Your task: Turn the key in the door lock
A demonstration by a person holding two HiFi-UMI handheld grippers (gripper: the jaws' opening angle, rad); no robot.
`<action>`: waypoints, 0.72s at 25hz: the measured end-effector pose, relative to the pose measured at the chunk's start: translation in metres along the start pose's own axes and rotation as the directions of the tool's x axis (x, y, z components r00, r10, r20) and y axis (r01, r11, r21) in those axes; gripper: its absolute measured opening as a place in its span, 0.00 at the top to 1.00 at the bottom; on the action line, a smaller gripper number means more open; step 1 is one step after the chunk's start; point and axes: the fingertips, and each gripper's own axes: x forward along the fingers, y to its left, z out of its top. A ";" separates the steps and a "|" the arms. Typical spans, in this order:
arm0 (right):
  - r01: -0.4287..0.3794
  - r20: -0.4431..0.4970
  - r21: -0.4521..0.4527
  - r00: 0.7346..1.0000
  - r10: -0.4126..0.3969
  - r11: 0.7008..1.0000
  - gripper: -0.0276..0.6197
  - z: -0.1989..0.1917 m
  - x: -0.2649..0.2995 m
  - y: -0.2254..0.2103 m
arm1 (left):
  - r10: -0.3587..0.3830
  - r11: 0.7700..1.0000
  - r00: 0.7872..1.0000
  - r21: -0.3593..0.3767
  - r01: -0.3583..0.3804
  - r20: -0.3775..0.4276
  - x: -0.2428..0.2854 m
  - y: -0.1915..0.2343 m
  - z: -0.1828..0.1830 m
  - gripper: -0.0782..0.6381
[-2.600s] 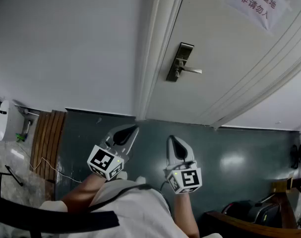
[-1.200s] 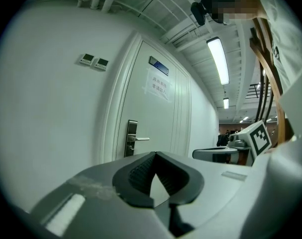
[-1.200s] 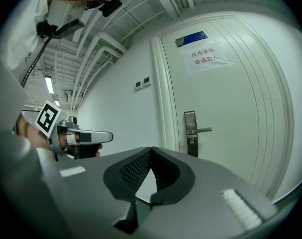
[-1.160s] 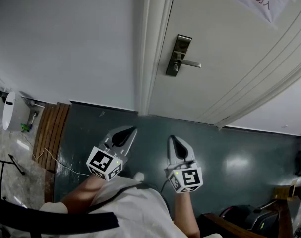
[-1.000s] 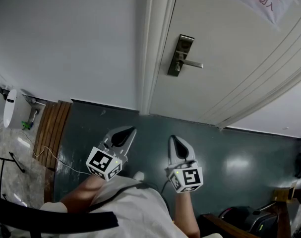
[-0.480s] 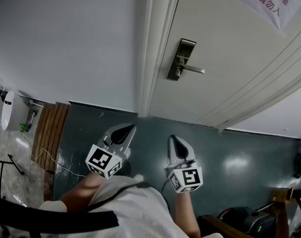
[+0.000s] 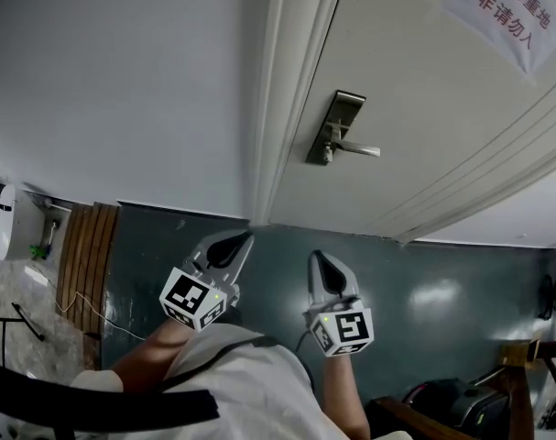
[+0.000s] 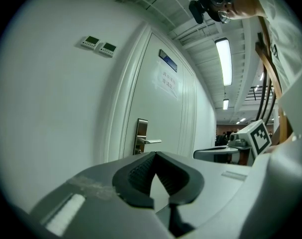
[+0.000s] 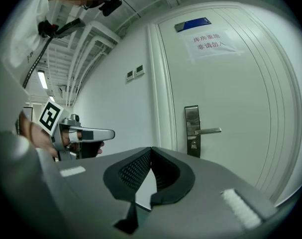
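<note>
**A:** Where do the two tools stand?

**B:** The left tool (image 7: 244,238) is clenched, tips together with nothing between them. It hangs over the floor (image 7: 424,282), below the door frame (image 7: 279,108). The right tool (image 7: 321,258) is just beside it on the right, also clenched and empty.

**A:** And the lock?

**B:** The lock plate (image 7: 333,126) is at the left edge of the door (image 7: 424,81), just beside the frame. It stands upright, with its long axis running up and down. The lever (image 7: 360,148) runs level to the right, away from the frame.

**A:** Is the key in it?

**B:** There is a small fitting (image 9: 193,144) low on the plate, under the lever, where a keyhole would be. It is too small for me to say whether a key sits in it.

**A:** Which tool is better placed?

**B:** The right one, I'd judge. In the head view it sits almost straight below the plate, while the left tool is off to the left, under the frame. The plate also looks larger in the right gripper view. Both tools are well apart from the door.

**A:** What does the reach turn on?

**B:** Both tools point roughly level at the door. For the right tool, the plate lies ahead, a little above and to the right of its jaw line. So it would need to close the gap, shift right and open before it could take a key.
</note>
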 end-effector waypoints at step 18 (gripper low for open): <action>0.105 -0.020 -0.034 0.994 -0.106 0.994 0.94 0.022 0.111 0.000 | -0.094 0.995 0.996 -0.020 0.094 -0.002 0.043 0.114 0.014 0.88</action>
